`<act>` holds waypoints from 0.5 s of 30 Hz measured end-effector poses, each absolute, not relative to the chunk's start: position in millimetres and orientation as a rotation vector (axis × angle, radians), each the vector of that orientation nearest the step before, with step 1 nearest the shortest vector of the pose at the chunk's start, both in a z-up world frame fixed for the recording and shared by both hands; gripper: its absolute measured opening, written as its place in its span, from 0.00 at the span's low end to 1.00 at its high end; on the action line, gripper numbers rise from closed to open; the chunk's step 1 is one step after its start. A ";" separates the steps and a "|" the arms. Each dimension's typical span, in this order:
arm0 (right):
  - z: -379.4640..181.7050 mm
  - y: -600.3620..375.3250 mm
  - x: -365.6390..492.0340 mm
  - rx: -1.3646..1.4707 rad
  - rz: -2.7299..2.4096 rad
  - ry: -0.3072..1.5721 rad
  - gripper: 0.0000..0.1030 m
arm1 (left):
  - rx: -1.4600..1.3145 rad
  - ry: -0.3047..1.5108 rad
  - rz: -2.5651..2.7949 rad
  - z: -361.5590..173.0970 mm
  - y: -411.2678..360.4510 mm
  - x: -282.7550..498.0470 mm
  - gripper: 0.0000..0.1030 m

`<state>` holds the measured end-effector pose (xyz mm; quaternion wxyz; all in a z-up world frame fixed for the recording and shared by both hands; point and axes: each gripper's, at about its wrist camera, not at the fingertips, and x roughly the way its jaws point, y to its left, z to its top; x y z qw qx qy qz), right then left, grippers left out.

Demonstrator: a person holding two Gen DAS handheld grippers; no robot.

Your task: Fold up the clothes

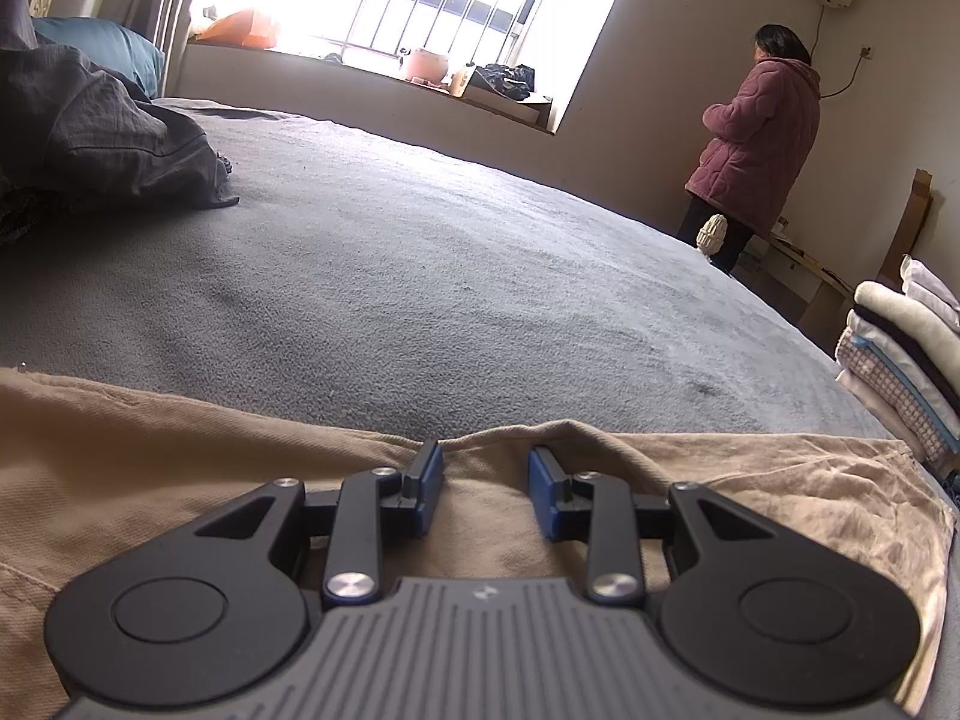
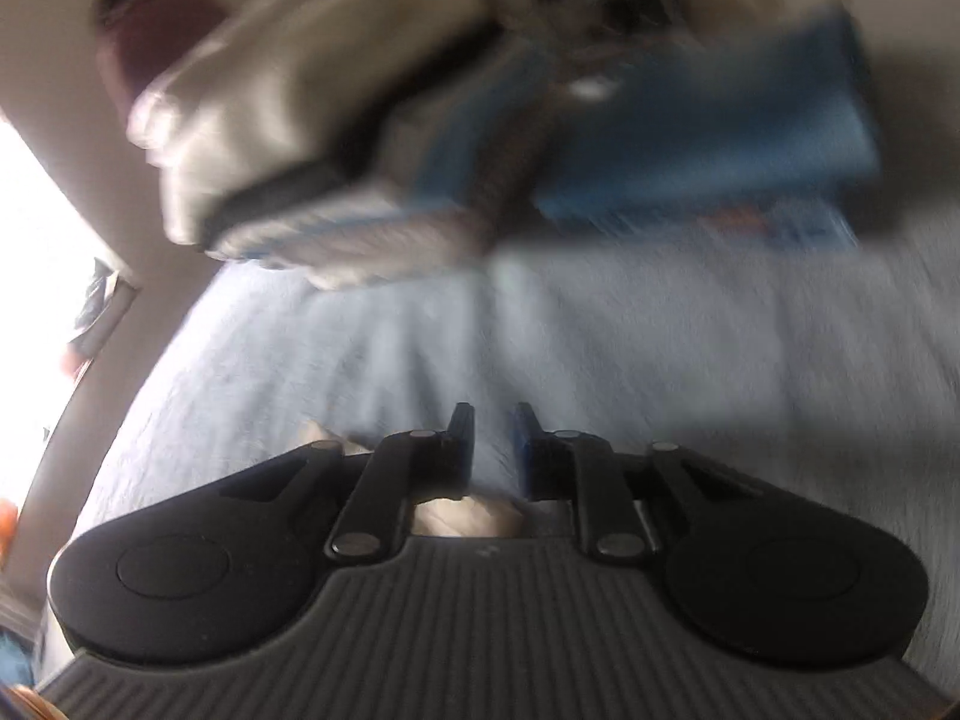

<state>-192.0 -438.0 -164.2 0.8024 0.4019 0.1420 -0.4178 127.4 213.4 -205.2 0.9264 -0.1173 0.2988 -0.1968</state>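
**Khaki trousers flat at near edge of bed, fold in progress**

Khaki trousers point(image 1: 210, 480) lie spread on the grey bed cover point(image 1: 450, 276), along its near edge. Looks like a fold already in them: far edge humps up right ahead of the left gripper point(image 1: 486, 483).

Left gripper: sits low over the cloth, jaws partly apart, blue pads point(image 1: 543, 492) clear of each other, fabric under and between them. Can't tell if it pinches anything; pads don't look pressed on cloth, so I read it as not gripping.

Right gripper point(image 2: 493, 450): frame heavily blurred. Jaws narrowly apart, nothing between them, bed cover showing through the gap. A scrap of khaki is visible just below its fingers. It points toward the stack of folded clothes point(image 2: 312, 138) and a blue folded item point(image 2: 708, 138) at the far side.

My read: one fold done, next fold or smoothing pending.

How to do it well:
- Left should pin or pinch the hump at the fold edge so the layers don't slide.
- Right needs to come back to the free end and take both layers together, not only the top one.
- Carry the cloth low and flat across, align edges, then release.
- Keep clear of the stack point(image 1: 900, 354) at the right; it sits just beside the trousers' end.

Grey crumpled garment point(image 1: 96, 120) at far left is well apart.
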 end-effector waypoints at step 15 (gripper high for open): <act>-172.5 -476.4 -31.2 0.550 -0.646 0.721 0.65 | -0.241 0.614 -0.402 -204.8 212.5 127.3 0.32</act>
